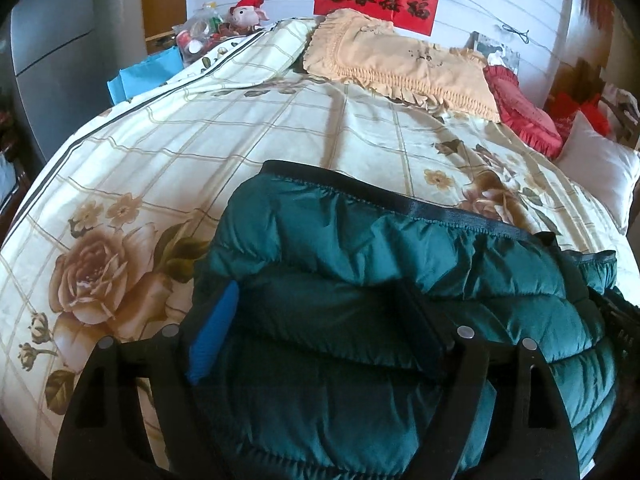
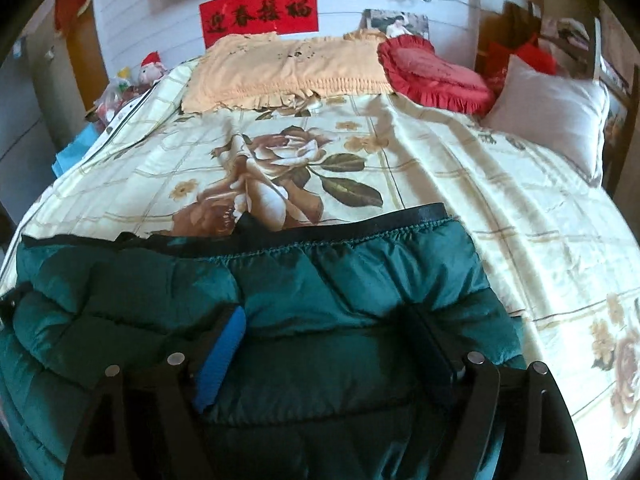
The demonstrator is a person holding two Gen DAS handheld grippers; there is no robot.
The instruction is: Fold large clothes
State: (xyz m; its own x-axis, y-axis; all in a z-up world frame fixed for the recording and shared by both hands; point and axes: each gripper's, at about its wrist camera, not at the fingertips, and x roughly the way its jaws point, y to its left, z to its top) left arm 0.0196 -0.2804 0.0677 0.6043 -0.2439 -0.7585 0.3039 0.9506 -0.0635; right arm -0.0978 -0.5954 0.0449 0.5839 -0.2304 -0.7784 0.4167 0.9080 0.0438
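Peach pillow (image 1: 404, 66), red cushion (image 1: 524, 114) at 12 o'clock on bed (image 1: 240, 136). Green puffer jacket (image 1: 360, 280) at 6 o'clock. Left tongs (image 1: 320, 340) and right tongs (image 2: 332, 348) spread wide over jacket, gripping nothing.

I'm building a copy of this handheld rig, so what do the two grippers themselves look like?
Both look alike. The left gripper and the right gripper each have two black fingers on black angular arms with cut-out slots and round silver pins. On each, one finger carries a ribbed blue pad, the other a dark pad. No cables, markings, hands or sleeves show.
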